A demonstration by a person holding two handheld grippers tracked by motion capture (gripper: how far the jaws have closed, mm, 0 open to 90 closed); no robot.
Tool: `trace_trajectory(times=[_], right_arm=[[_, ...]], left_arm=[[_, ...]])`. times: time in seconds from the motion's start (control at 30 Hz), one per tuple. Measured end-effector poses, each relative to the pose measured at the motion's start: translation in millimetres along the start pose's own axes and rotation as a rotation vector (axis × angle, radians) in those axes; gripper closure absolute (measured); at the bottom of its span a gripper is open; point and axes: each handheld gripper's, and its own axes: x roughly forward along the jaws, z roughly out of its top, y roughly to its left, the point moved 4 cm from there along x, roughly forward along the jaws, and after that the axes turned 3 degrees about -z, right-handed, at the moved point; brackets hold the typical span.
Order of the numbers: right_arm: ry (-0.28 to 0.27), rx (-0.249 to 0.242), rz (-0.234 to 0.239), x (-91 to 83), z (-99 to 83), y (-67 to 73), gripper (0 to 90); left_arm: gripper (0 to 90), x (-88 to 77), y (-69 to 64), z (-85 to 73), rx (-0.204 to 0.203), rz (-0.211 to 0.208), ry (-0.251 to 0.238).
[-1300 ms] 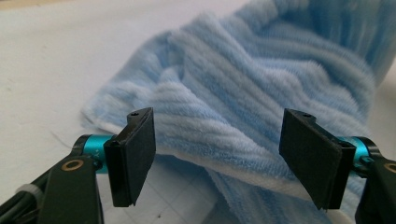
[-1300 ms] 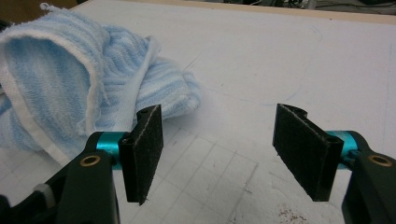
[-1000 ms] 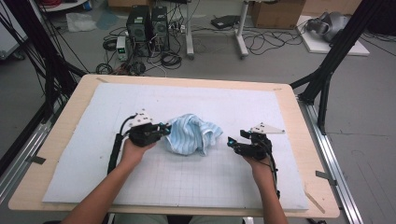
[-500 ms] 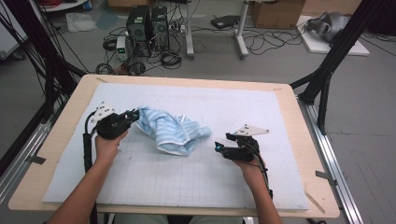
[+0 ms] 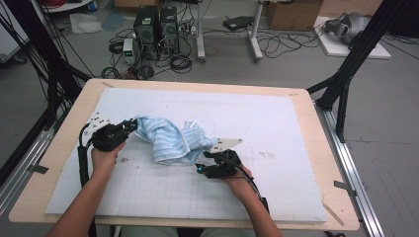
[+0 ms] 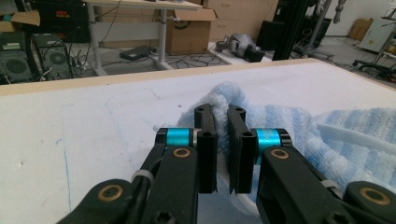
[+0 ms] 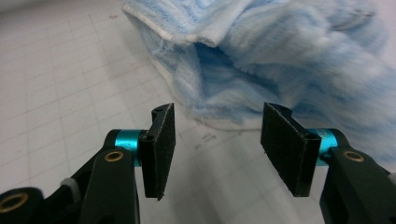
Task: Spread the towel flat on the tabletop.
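Observation:
A light blue striped towel (image 5: 173, 140) lies crumpled on the white mat (image 5: 281, 123), left of centre. My left gripper (image 5: 132, 124) is shut on the towel's left corner; in the left gripper view, terry cloth (image 6: 327, 135) is pinched between the two black jaws of this gripper (image 6: 220, 116). My right gripper (image 5: 203, 162) sits low at the towel's near right edge and is open. Its jaws have just been closing. In the right gripper view the towel's folded hem (image 7: 280, 56) lies just beyond this gripper (image 7: 217, 140), with nothing between the pads.
The mat covers a wooden table (image 5: 316, 217) with a bare wood border all round. Black frame posts (image 5: 346, 79) stand at the table's sides. Computers (image 5: 153, 24) and cables lie on the floor beyond the far edge.
My left gripper has pulled the towel's corner to the left, drawing the cloth out. The right gripper has slid left up to the towel's near edge, its jaws narrower than before.

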Motion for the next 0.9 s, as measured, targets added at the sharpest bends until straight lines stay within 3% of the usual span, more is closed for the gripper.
trace_trajectory(times=[0.23,0.3,0.47,0.57,0.6,0.63,0.67,0.7,0.73,0.77,0.83,0.9], right_arm=[[0.038,-0.053,0.029,25.4,8.6,6.4,44.5],[0.061,-0.070,0.025,33.9,9.8,6.8,48.6],[0.083,-0.067,0.004,42.3,13.5,3.0,79.8],[0.096,-0.070,0.013,42.4,15.0,3.7,82.8],[0.094,-0.048,0.091,40.1,18.6,7.8,83.2],[0.094,-0.048,0.091,40.1,18.6,7.8,83.2],[0.039,-0.018,0.159,33.6,25.6,11.8,83.3],[0.039,-0.018,0.159,33.6,25.6,11.8,83.3],[-0.011,0.019,0.207,24.6,34.1,13.3,83.3],[-0.033,0.031,0.227,19.4,38.4,12.6,83.3],[-0.054,0.042,0.239,15.4,41.7,11.7,83.3],[-0.108,0.075,0.246,4.1,50.7,4.1,83.2]], left_arm=[[83.4,0.7,0.4,-0.6,-0.016,-0.008,-0.003],[83.4,0.9,0.6,-1.1,-0.019,-0.011,0.002],[83.4,1.0,1.3,-1.6,-0.023,-0.008,0.005],[83.4,0.8,1.5,-1.6,-0.024,-0.010,0.004],[83.4,0.4,1.9,-1.5,-0.024,-0.011,0.004],[83.4,0.2,2.3,-1.4,-0.026,-0.009,0.002],[83.3,-0.3,3.0,-1.5,-0.032,-0.007,0.004],[83.3,-0.4,3.3,-1.6,-0.037,-0.006,0.003],[83.3,-0.8,4.4,-1.7,-0.039,-0.001,0.003],[83.3,-1.4,5.4,-1.4,-0.042,0.002,-0.001],[83.1,-2.1,6.0,-1.2,-0.043,0.004,-0.002],[83.1,-2.6,6.5,-0.9,-0.042,0.008,-0.004]])
